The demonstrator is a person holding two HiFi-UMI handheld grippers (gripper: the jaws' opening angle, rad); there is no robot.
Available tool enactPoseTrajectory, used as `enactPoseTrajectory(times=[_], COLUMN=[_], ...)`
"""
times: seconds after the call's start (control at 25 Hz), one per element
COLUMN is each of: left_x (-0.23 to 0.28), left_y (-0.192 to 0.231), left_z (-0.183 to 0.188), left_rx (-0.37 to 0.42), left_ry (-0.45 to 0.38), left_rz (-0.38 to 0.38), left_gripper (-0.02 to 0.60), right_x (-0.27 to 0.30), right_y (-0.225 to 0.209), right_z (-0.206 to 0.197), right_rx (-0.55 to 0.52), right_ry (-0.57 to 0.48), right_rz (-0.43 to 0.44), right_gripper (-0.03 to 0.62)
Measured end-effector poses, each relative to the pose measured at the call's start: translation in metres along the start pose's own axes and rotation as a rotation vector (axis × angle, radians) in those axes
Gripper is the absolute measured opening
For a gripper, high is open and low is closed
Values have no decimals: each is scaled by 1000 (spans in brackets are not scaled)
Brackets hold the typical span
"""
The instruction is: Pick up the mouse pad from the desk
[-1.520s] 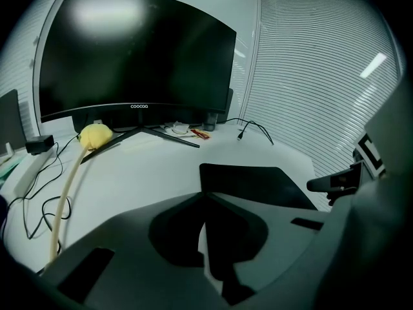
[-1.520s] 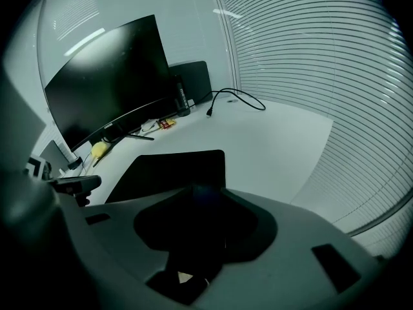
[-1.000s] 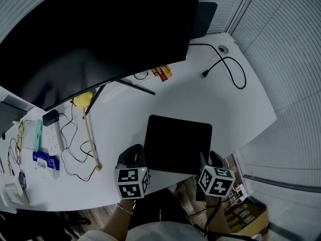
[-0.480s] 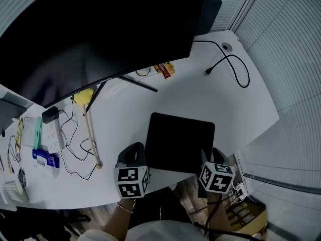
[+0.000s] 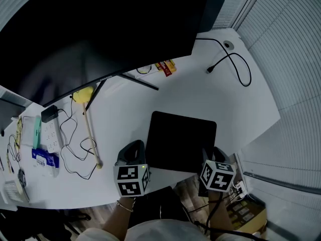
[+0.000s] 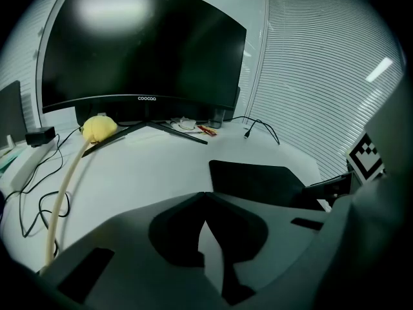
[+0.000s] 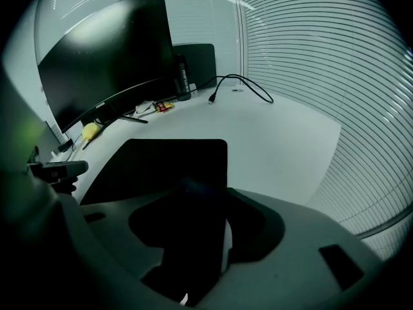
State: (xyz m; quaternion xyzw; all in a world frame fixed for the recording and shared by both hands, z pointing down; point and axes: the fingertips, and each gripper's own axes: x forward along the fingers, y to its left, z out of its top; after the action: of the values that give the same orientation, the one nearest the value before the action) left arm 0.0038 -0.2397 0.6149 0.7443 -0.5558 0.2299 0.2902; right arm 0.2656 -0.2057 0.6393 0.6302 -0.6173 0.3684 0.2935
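Note:
A black rectangular mouse pad (image 5: 181, 142) lies flat on the white desk (image 5: 200, 102), close to its near edge. It also shows in the left gripper view as the pad (image 6: 258, 183) and in the right gripper view as the pad (image 7: 161, 163). My left gripper (image 5: 133, 147) hovers just left of the pad's near left corner. Its jaws meet at the tips, shut on nothing (image 6: 205, 196). My right gripper (image 5: 210, 153) is at the pad's near right corner, and its jaws have just been opening. They stand open (image 7: 200, 189) with the pad's edge in the gap between them.
A large curved monitor (image 5: 100, 29) on a thin-legged stand fills the back of the desk. To the left lie a yellow-headed wooden stick (image 5: 91, 134), a power strip (image 5: 50, 134) with tangled cables and a blue pack (image 5: 45, 160). A black cable (image 5: 230, 64) loops at the back right, beside red packets (image 5: 165, 67).
Barely anything differs: both grippers stay at the desk's near edge and the pad lies where it was. The head view has drifted slightly.

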Motion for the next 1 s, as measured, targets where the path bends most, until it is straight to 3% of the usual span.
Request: enactPoseTrajectory(times=[0.28, 0.64, 1.0], left_x=[0, -2, -6], left_y=[4, 1, 5], left_z=[-1, -4, -5], left_rx=[-4, -7, -14], left_ry=[5, 8, 5], left_rz=[3, -6, -2], left_gripper=[15, 15, 15], right_x=[0, 1, 0], right_y=[1, 13, 16], right_z=[1, 0, 2], right_rx=[-7, -31, -77], right_ry=[10, 26, 31], right_rz=[4, 34, 10], right_gripper=[198, 90, 78])
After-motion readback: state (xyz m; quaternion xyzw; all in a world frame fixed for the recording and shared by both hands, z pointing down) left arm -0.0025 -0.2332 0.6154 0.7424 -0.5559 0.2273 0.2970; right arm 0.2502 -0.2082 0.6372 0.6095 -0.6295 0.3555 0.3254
